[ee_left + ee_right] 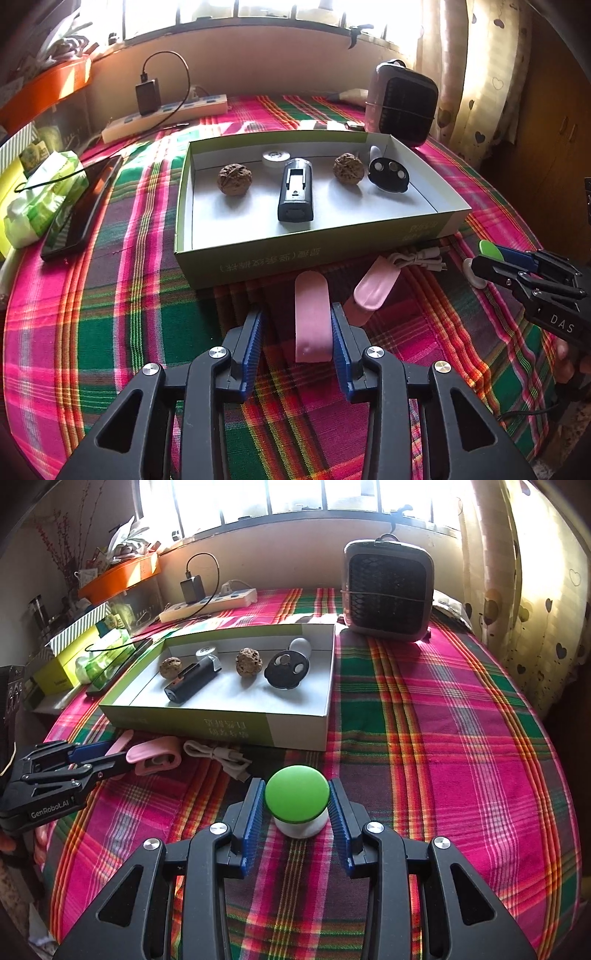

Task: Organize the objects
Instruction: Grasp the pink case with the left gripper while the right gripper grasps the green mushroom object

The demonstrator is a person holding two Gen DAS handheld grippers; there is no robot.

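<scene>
A shallow green-and-white box lies on the plaid cloth. It holds two walnuts, a black device, a black round piece and a white disc. My left gripper is open around a pink strip that touches its right pad. A pink clip lies beside it. My right gripper has its pads against a green-topped white knob.
A white coiled cable lies in front of the box. A small heater stands behind it. A power strip, a phone and a green packet lie at the left.
</scene>
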